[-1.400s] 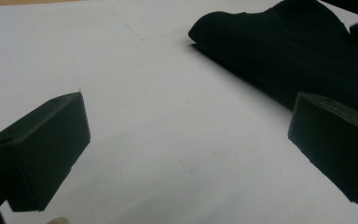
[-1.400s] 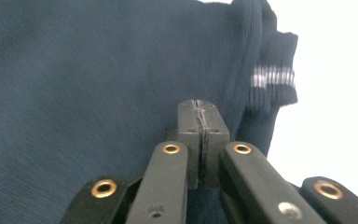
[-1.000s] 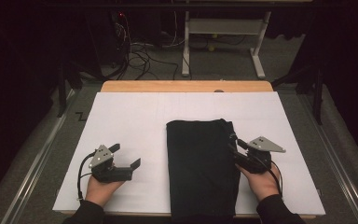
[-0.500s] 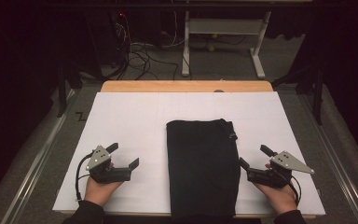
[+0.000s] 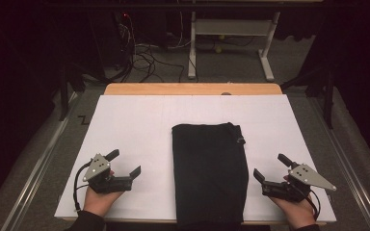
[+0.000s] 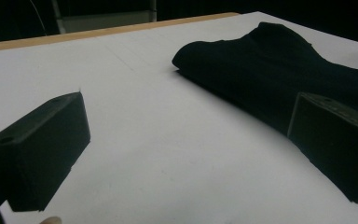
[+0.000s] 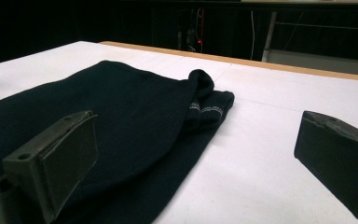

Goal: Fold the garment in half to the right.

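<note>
A: Garment location?
B: Black folded garment lies mid-surface, between both claws.
A: Claws?
B: Left claw wide open, empty. Right claw has just been opening, nothing between its jaws, just beside the garment's edge.

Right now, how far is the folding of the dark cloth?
Done, it seems: the dark cloth lies folded in a neat strip on the white table cover. In hand: nothing; the right gripper has just been opening, nothing between its jaws, and the left gripper is open beside the cloth. Left: perhaps another fold.
</note>
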A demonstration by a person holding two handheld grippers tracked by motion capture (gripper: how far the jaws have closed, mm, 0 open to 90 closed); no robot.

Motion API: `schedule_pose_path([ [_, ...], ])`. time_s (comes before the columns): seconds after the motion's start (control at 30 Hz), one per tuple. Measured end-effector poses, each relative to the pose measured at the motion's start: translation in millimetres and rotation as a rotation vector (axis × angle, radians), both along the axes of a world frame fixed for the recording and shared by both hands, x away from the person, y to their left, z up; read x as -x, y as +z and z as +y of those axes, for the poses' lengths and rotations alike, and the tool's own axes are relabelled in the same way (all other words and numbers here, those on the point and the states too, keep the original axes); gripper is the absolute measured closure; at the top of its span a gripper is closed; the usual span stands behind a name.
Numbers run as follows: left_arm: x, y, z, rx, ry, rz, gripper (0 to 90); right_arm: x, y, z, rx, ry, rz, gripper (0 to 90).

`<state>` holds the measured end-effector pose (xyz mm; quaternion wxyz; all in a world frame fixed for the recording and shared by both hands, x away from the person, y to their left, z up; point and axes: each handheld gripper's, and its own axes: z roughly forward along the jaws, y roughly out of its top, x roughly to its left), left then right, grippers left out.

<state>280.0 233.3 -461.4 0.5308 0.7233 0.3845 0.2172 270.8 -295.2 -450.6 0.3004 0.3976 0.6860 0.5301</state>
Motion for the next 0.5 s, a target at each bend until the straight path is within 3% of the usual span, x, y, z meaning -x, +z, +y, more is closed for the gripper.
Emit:
schedule_pose_path([
  [0.17, -0.4, 1.5, 3.2, 0.019, 0.006, -0.002, 0.0, 4.1, -1.2, 0.3, 0.011, 0.015, -0.005, 0.1],
  [0.5, 0.2, 3.1, 2.0, 0.017, 0.001, -0.005, 0.0, 7.0, -0.6, -4.1, 0.001, 0.002, -0.013, 0.1],
])
